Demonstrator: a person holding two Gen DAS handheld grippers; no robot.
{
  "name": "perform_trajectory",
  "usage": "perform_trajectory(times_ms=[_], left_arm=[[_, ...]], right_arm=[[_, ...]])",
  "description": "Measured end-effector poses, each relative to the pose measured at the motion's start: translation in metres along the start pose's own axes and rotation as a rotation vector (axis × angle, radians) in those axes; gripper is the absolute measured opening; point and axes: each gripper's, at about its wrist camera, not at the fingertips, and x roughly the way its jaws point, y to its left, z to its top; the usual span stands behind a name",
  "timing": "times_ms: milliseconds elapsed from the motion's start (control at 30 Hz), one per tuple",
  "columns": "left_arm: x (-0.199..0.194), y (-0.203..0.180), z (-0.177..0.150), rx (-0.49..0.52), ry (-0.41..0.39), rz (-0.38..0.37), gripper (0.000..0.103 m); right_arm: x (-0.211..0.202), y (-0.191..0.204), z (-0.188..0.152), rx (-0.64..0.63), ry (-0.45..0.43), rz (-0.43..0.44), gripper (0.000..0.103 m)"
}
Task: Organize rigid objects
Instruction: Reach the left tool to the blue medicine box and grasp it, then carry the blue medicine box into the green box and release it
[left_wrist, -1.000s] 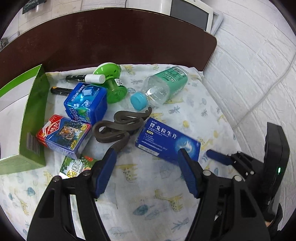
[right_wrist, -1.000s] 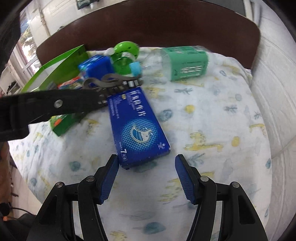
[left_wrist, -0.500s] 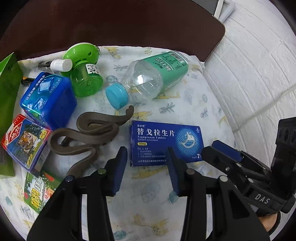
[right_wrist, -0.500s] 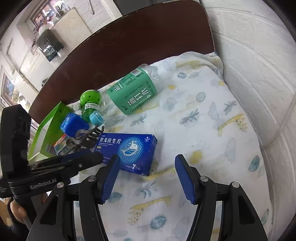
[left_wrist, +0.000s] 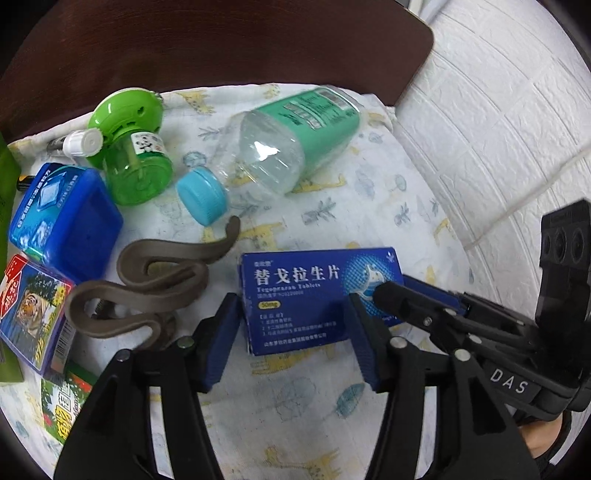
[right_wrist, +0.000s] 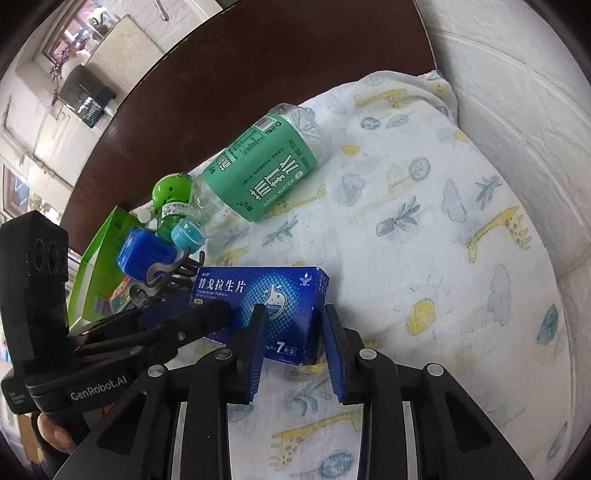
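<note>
A blue medicine box (left_wrist: 314, 291) lies flat on the printed cloth; it also shows in the right wrist view (right_wrist: 258, 295). My left gripper (left_wrist: 291, 325) straddles its left end with jaws open around it. My right gripper (right_wrist: 291, 328) has its jaws closed in on the box's right end, gripping it; its fingertip (left_wrist: 388, 291) rests on the box in the left wrist view. A plastic soda bottle (left_wrist: 291, 144) with a teal cap lies behind, next to a green repellent bottle (left_wrist: 136, 162), a blue tin (left_wrist: 62, 218) and a brown S-hook (left_wrist: 147, 284).
A tiger-print box (left_wrist: 33, 314) and a green packet (left_wrist: 62, 402) lie at the left. A green carton (right_wrist: 99, 258) stands at the far left. The dark wooden headboard (left_wrist: 221, 48) bounds the back, a white brick wall (left_wrist: 498, 110) the right.
Both grippers have moved in onto the blue box. The right gripper's jaws have narrowed from wide open to closed on the box's end. The left gripper now straddles the other end.
</note>
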Motion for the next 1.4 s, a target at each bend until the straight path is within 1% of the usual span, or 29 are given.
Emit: perform_trajectory(times_ms=[133, 233, 333, 433, 533, 600, 833, 1033, 1100, 1200, 1400], left_arm=[[-0.005, 0.0, -0.006, -0.011, 0.002, -0.017, 0.055], [-0.016, -0.002, -0.009, -0.011, -0.022, -0.021, 0.055], [-0.038, -0.003, -0.011, -0.001, -0.078, -0.008, 0.055], [-0.065, -0.002, -0.013, 0.012, -0.147, 0.014, 0.055], [-0.091, 0.003, -0.017, 0.018, -0.21, 0.051, 0.055], [-0.107, 0.009, -0.023, 0.016, -0.252, 0.079, 0.055], [-0.153, 0.041, -0.044, -0.041, -0.345, 0.13, 0.055], [-0.188, 0.077, -0.058, -0.1, -0.414, 0.173, 0.055], [-0.202, 0.087, -0.065, -0.105, -0.437, 0.194, 0.055], [-0.217, 0.104, -0.071, -0.116, -0.46, 0.228, 0.055], [-0.239, 0.143, -0.077, -0.159, -0.479, 0.288, 0.055]], right_arm=[[-0.005, 0.004, -0.001, -0.016, -0.009, -0.029, 0.032], [-0.011, 0.009, -0.004, -0.033, -0.021, -0.04, 0.032], [-0.023, 0.02, -0.005, -0.056, -0.047, -0.037, 0.032], [-0.039, 0.037, -0.005, -0.089, -0.09, -0.015, 0.032], [-0.051, 0.058, -0.004, -0.13, -0.124, 0.011, 0.032], [-0.055, 0.073, -0.003, -0.164, -0.131, 0.036, 0.032], [-0.06, 0.132, -0.003, -0.283, -0.158, 0.106, 0.032], [-0.053, 0.183, -0.009, -0.366, -0.149, 0.149, 0.032], [-0.049, 0.2, -0.01, -0.389, -0.143, 0.163, 0.032], [-0.042, 0.225, -0.012, -0.426, -0.134, 0.174, 0.032], [-0.019, 0.268, -0.014, -0.476, -0.108, 0.221, 0.032]])
